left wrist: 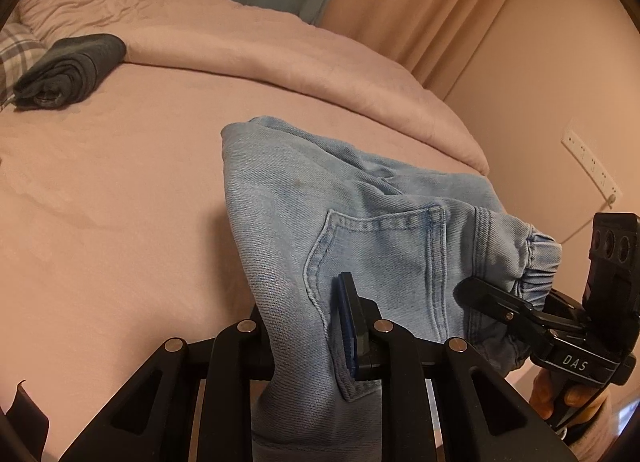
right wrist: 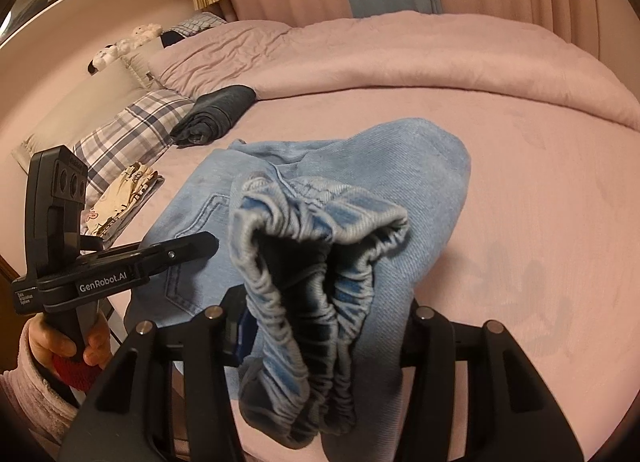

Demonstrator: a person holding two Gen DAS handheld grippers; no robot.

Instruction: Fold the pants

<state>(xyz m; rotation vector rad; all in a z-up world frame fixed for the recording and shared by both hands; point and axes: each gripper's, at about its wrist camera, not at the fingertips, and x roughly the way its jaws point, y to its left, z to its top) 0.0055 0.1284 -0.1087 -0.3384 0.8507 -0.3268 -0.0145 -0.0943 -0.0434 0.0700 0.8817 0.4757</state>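
- Wide bed under a pink fitted sheet (left wrist: 120,221) fills both wrist views; I see a rumpled pink duvet (right wrist: 400,57) heaped along its far side, salmon pleated curtains (left wrist: 420,1) behind it.
- Light-blue denim pants with an elastic waistband (left wrist: 340,201) are held up above the sheet at my end of the bed, the far part draping down toward the mattress. A stitched back pocket faces the left camera.
- Left gripper (left wrist: 304,326): jaws nearly together, pinching a fold of denim right at the pocket edge. Blue pad of one finger shows against the cloth; the other finger is hidden behind it.
- Right gripper (right wrist: 320,326): jaws about half spread, clamped on the bunched, gathered waistband, which bulges up between the fingers and hangs over toward the camera. From the left view I see its finger tip pressed on the same elastic hem.
- Plaid grey-and-white pillow (right wrist: 132,129) lies at the head of the bed, well apart from the pants.
- Dark grey folded garment (left wrist: 68,69) rests on the sheet beside that pillow.
- Small printed cream cloth (right wrist: 124,197) lies just below the pillow, near the bed's edge.
- A hand (right wrist: 60,342) in a fuzzy pink sleeve grips the left tool's handle.
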